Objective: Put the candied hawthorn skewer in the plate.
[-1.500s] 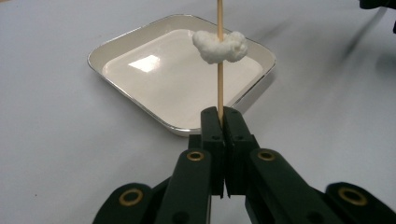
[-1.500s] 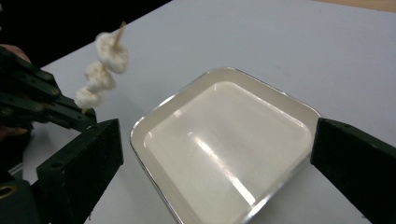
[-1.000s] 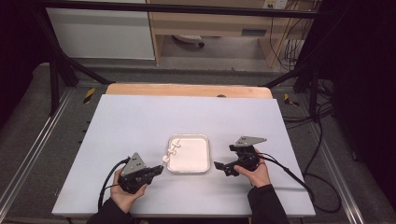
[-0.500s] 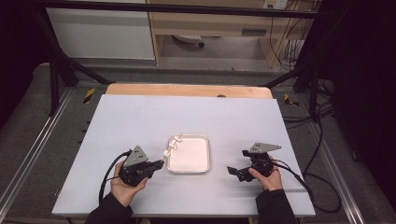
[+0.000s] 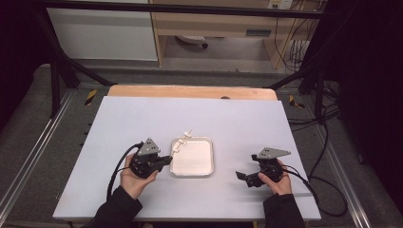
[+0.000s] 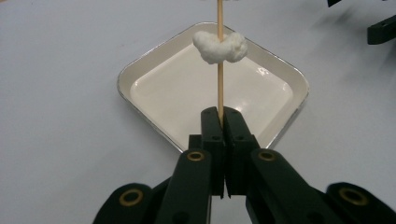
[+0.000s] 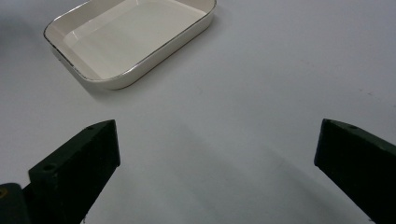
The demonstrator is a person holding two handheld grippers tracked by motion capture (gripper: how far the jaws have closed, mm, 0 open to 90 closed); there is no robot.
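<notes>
Clearly the left gripper [image 6: 219, 116] has its jaws pressed together on the lower end of a thin wooden skewer [image 6: 219, 91], which runs straight out from the jaw tips. Partway along the stick, beyond the tips, sits a white, fluffy lump [image 6: 220, 46], speared through; what it is made of I cannot tell. In the high view more small white bits [image 5: 180, 142] show along the skewer past the gripper's tips. Under the stick, just ahead of this gripper, lies a shallow cream tray [image 6: 140, 70] with a thin metallic rim, resting on the pale worktop [image 6: 56, 116]; the lump hangs over the tray's far part without touching it.

Off to the tray's other side, well apart from it, the right gripper [image 5: 249, 178] is held low over the worktop [image 5: 237, 118] with its jaws spread wide and nothing between them. From the right gripper view, the tray [image 7: 93, 74] lies ahead and to the left of the jaws, bare inside.
</notes>
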